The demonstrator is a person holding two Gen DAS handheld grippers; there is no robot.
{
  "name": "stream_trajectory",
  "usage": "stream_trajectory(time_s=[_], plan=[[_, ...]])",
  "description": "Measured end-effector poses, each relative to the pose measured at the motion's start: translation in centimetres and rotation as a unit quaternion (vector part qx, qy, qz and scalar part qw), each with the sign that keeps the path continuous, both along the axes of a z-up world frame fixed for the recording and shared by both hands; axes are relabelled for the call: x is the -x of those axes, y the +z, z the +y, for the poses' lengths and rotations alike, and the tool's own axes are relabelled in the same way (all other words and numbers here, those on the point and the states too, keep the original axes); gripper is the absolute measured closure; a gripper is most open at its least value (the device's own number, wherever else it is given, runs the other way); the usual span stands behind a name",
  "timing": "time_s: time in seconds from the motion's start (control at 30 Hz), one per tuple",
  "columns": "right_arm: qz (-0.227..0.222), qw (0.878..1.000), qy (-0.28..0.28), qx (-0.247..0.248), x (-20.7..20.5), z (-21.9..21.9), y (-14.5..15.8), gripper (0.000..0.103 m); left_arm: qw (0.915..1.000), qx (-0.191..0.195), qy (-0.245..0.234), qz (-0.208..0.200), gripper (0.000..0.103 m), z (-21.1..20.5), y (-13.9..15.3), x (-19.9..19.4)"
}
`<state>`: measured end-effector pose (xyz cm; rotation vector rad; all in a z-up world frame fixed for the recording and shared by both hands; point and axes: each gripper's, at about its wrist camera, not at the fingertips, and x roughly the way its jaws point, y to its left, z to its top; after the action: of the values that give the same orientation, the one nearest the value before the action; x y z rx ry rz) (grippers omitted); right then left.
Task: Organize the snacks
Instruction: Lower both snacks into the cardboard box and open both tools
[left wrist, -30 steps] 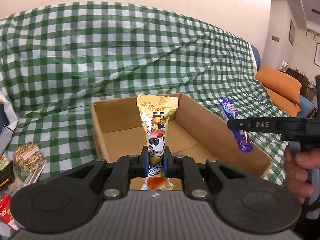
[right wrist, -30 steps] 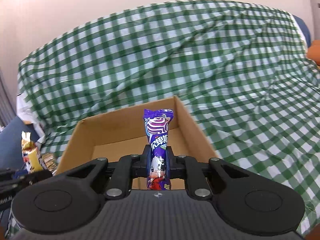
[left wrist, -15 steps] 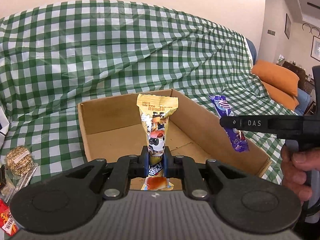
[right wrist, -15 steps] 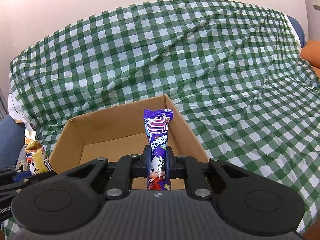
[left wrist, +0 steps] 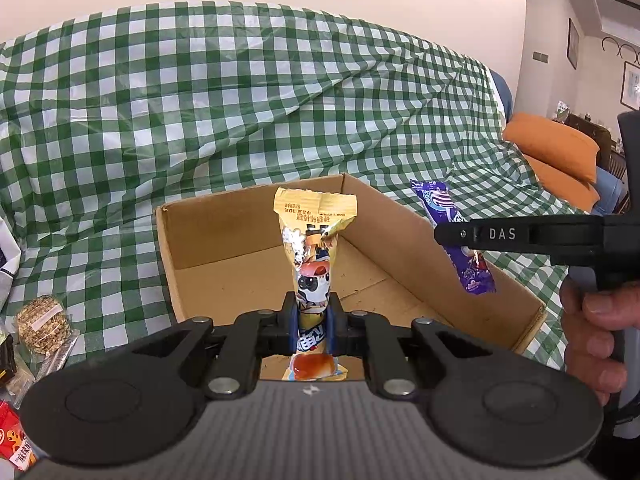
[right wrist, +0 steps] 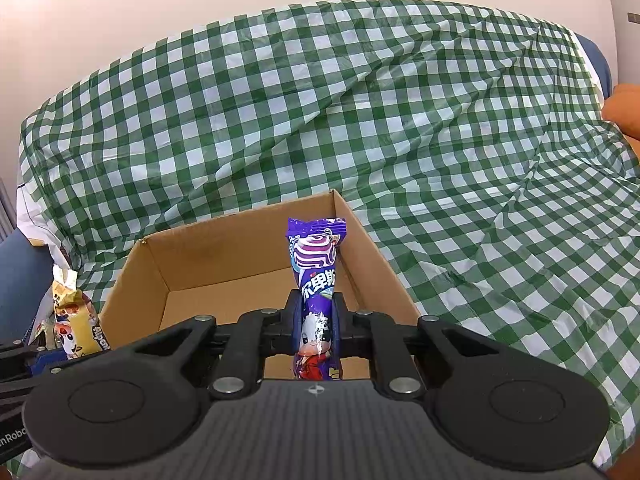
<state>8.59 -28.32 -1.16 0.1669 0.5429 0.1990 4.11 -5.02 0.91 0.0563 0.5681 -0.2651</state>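
Cardboard box [left wrist: 224, 240] open-topped on the green checked cloth [left wrist: 200, 100], taken as landmark. Left gripper [left wrist: 313, 312] above its near edge, pinching an upright yellow snack packet [left wrist: 314, 240]. Right gripper [right wrist: 316, 320] likewise over the box's near edge, pinching a purple snack packet [right wrist: 316, 260]; hand [left wrist: 596, 328] at the box's right. Round grain cake [left wrist: 42, 322] and red packet [left wrist: 16, 440] left of the box.

A green-and-white checked cloth [left wrist: 248, 92] covers the whole surface and lies in creases and folds. An open cardboard box [left wrist: 224, 236] sits on it. Left of the box, at the edge of the left wrist view, lie a round grain cake in clear wrap [left wrist: 42, 320] and a red packet [left wrist: 14, 446].
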Motion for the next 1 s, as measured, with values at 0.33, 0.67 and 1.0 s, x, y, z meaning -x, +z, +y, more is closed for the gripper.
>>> stream_trajectory(time_s=[0.33, 0.67, 1.0], plan=[[-0.002, 1.0, 0.003, 0.003, -0.04, 0.08, -0.04, 0.088, 1.0, -0.006, -0.005, -0.002, 0.089, -0.37, -0.2, 0.07], [-0.004, 1.0, 0.004, 0.006, -0.08, 0.16, -0.16, 0.088, 0.9999, -0.009, -0.01, -0.004, 0.089, -0.58, -0.31, 0.2], [-0.009, 1.0, 0.007, 0.011, 0.06, 0.2, -0.25, 0.088, 0.9999, -0.008, -0.013, -0.004, 0.089, -0.69, -0.38, 0.18]])
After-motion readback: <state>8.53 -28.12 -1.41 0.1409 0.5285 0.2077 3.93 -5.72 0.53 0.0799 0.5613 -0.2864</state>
